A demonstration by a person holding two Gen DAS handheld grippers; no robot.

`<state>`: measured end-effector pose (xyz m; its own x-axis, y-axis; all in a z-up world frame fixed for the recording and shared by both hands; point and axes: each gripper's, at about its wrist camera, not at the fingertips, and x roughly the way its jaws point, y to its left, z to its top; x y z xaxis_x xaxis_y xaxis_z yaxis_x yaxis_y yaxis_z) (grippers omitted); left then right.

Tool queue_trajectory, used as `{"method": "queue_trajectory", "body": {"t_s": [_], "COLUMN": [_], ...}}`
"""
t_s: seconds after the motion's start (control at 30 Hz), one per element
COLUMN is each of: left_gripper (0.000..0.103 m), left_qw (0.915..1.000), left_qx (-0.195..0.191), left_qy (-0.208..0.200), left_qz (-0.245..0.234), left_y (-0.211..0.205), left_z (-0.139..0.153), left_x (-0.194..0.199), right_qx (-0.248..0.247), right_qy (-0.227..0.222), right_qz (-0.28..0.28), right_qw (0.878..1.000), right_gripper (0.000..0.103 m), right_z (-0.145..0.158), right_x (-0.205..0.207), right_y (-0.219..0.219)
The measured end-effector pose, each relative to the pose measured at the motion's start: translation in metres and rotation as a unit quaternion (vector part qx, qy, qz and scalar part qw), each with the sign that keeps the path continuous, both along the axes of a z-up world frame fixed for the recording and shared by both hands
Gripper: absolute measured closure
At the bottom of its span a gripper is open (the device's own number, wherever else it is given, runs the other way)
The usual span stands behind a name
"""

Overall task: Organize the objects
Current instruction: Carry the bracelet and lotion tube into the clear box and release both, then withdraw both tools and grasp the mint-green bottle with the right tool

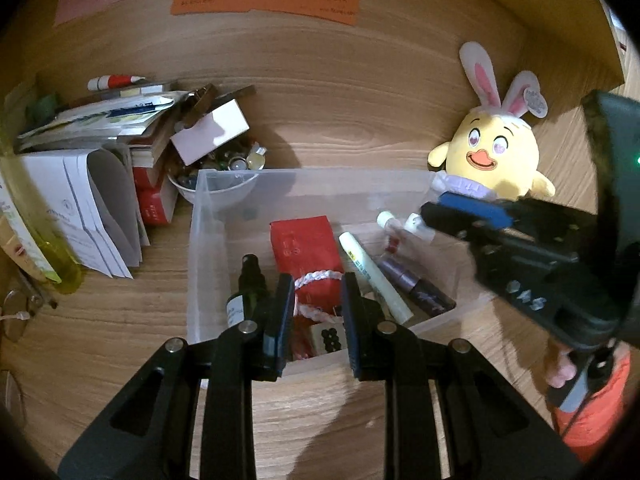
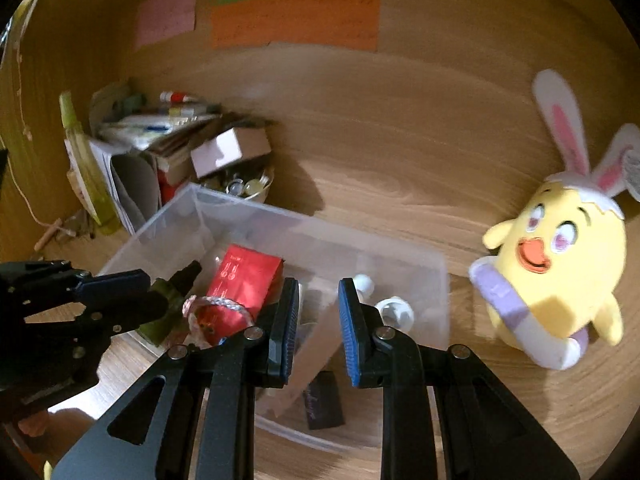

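Objects such as a red pouch (image 1: 306, 246), a dark bottle (image 1: 246, 294) and a white tube (image 1: 374, 276) are already gathered inside the clear bin (image 1: 320, 188). Beside the bin, a plush chick (image 1: 494, 152) is left on the worktop (image 1: 120, 320). Both the left gripper (image 1: 316, 320) and the right gripper (image 2: 318, 328) are held narrowly parted and empty above the bin.
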<state>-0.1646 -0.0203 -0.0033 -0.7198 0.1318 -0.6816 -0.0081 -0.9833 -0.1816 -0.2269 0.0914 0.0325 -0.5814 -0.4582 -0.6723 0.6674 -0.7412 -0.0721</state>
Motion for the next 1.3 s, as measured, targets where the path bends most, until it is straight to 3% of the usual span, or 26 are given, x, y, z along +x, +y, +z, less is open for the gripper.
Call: {"method": "queue_trajectory", "body": {"t_s": [0.07, 0.13, 0.2, 0.27, 0.37, 0.5, 0.6, 0.7, 0.9, 1.3], "left_gripper": [0.078, 0.068, 0.064, 0.062, 0.056, 0.04, 0.025, 0.02, 0.01, 0.01], "left_qw": [1.0, 1.0, 0.9998, 0.9996, 0.9992, 0.9983, 0.9976, 0.9973, 0.9972, 0.9977], "left_qx": [0.0, -0.002, -0.008, -0.014, -0.017, -0.025, -0.027, -0.028, -0.038, -0.048], "left_qy": [0.002, 0.009, 0.017, 0.025, 0.036, 0.05, 0.059, 0.062, 0.054, -0.013], "left_qz": [-0.001, 0.003, 0.005, 0.008, 0.009, 0.015, 0.023, 0.027, 0.035, 0.046], "left_y": [-0.001, -0.001, -0.002, -0.001, -0.001, 0.0, 0.001, 0.001, -0.001, -0.012], "left_z": [0.003, 0.007, 0.011, 0.016, 0.023, 0.032, 0.038, 0.041, 0.036, -0.008], "left_x": [0.003, 0.007, 0.011, 0.016, 0.023, 0.033, 0.043, 0.051, 0.069, 0.103], "right_qx": [0.002, 0.006, 0.008, 0.003, 0.0, 0.002, 0.003, 0.003, -0.003, 0.01], "right_qy": [-0.006, -0.015, -0.023, -0.021, -0.014, -0.005, 0.014, 0.029, 0.034, -0.007], "right_qz": [0.005, 0.01, 0.013, 0.01, 0.011, 0.014, 0.002, -0.004, 0.001, 0.02], "right_qw": [1.0, 1.0, 1.0, 1.0, 1.0, 1.0, 1.0, 1.0, 0.999, 1.0], "right_gripper": [0.085, 0.084, 0.076, 0.057, 0.053, 0.05, 0.037, 0.024, 0.022, 0.019], "right_z": [-0.004, -0.008, -0.011, -0.01, -0.006, 0.0, 0.005, 0.011, 0.017, -0.014], "right_x": [0.0, 0.0, 0.0, 0.001, 0.006, 0.014, 0.023, 0.031, 0.05, 0.1], "right_y": [-0.005, -0.009, -0.011, -0.01, -0.007, -0.003, 0.003, 0.009, 0.024, 0.039]}}
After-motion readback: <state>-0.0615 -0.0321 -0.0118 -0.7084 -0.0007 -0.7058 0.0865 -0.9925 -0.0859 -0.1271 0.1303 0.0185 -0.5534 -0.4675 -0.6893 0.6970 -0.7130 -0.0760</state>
